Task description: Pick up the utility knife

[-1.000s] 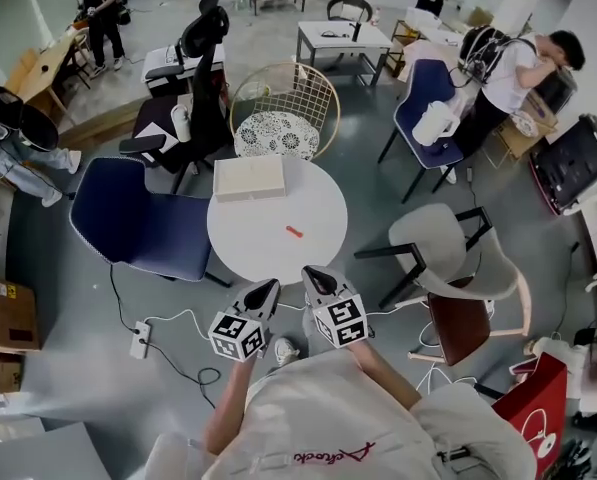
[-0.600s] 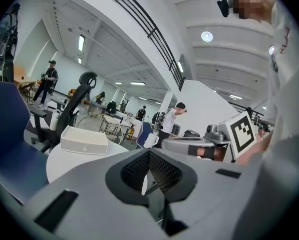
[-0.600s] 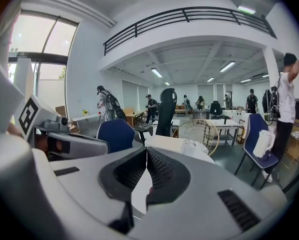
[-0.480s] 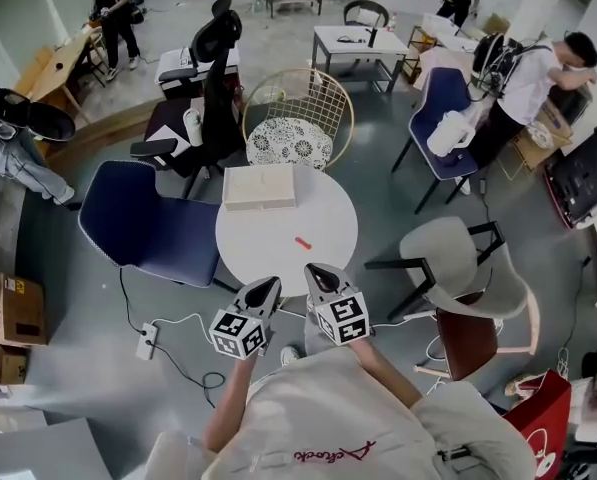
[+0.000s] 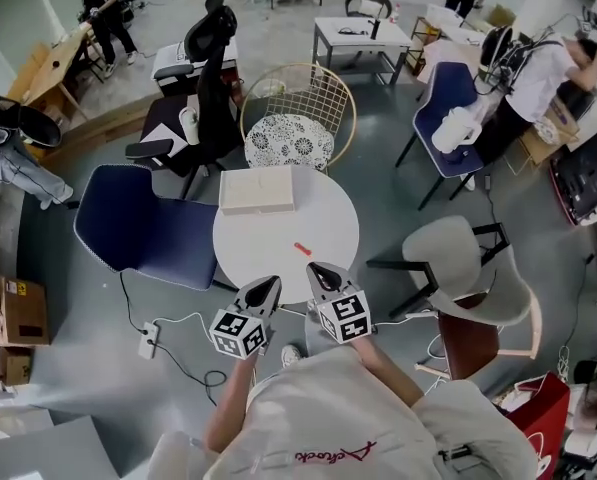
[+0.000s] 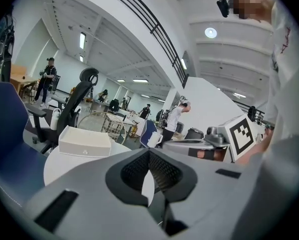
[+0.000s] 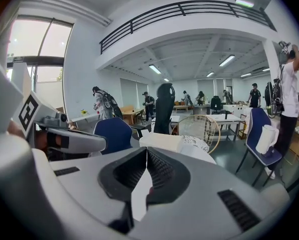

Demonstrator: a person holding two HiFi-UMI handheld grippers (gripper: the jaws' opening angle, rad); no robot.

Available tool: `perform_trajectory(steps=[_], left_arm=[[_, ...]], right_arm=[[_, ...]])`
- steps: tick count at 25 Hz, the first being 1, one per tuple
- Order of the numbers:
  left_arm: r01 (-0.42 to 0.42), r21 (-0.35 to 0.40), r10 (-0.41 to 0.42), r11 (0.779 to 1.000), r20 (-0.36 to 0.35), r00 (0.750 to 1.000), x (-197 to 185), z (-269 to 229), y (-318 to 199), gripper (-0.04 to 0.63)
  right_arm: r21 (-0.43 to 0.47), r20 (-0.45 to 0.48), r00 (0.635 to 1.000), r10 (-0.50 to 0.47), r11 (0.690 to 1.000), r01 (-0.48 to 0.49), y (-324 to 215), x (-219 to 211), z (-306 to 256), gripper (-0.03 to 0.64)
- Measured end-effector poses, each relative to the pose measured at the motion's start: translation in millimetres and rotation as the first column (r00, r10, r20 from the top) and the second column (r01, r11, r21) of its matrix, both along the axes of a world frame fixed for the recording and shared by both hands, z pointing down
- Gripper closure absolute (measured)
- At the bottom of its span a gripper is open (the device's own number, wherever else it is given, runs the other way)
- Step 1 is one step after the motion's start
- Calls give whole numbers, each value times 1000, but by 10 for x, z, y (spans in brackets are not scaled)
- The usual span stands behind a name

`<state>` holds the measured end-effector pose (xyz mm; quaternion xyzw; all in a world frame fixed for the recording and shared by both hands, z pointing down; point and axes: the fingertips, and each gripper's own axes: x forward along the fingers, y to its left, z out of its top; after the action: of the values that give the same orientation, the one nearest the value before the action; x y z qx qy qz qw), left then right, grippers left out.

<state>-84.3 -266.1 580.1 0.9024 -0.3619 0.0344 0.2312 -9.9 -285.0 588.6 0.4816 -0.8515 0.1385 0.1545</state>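
The utility knife, small and red-orange, lies on the round white table, right of centre and toward the near edge. My left gripper hovers over the table's near rim, left of the knife and a short way short of it. My right gripper sits just below and right of the knife, apart from it. In the left gripper view the left gripper has its jaws together with nothing between them. The right gripper is shut and empty too, facing the table.
A flat white box rests on the table's far side. A gold wire chair stands behind it, a navy chair to the left and a grey chair to the right. A power strip with cable lies on the floor. People stand further off.
Both grippers have edged forward toward the table, so its near edge and the knife sit closer to the jaw tips. Both stay shut and empty.
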Motion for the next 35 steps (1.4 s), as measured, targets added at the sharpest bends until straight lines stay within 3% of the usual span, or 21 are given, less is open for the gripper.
perform_trajectory(steps=[9, 21, 23, 24, 35], left_arm=[[-7, -92, 7, 996, 3, 1000, 123, 307, -53, 583], [8, -175, -6, 985, 12, 1000, 196, 602, -160, 583], [16, -187, -15, 982, 10, 1000, 188, 629, -172, 583], [20, -192, -18, 981, 10, 1000, 182, 643, -177, 583], [30, -223, -29, 974, 7, 1000, 203, 769, -170, 583]], right_arm=[[-124, -11, 1000, -1, 992, -1, 61, 128, 442, 600], [-215, 4, 1000, -30, 976, 31, -30, 238, 808, 597], [-230, 15, 998, -55, 972, 57, -27, 213, 848, 485], [-236, 10, 998, -65, 970, 66, -22, 203, 872, 472], [-292, -42, 994, -97, 953, 81, -31, 229, 1173, 472]])
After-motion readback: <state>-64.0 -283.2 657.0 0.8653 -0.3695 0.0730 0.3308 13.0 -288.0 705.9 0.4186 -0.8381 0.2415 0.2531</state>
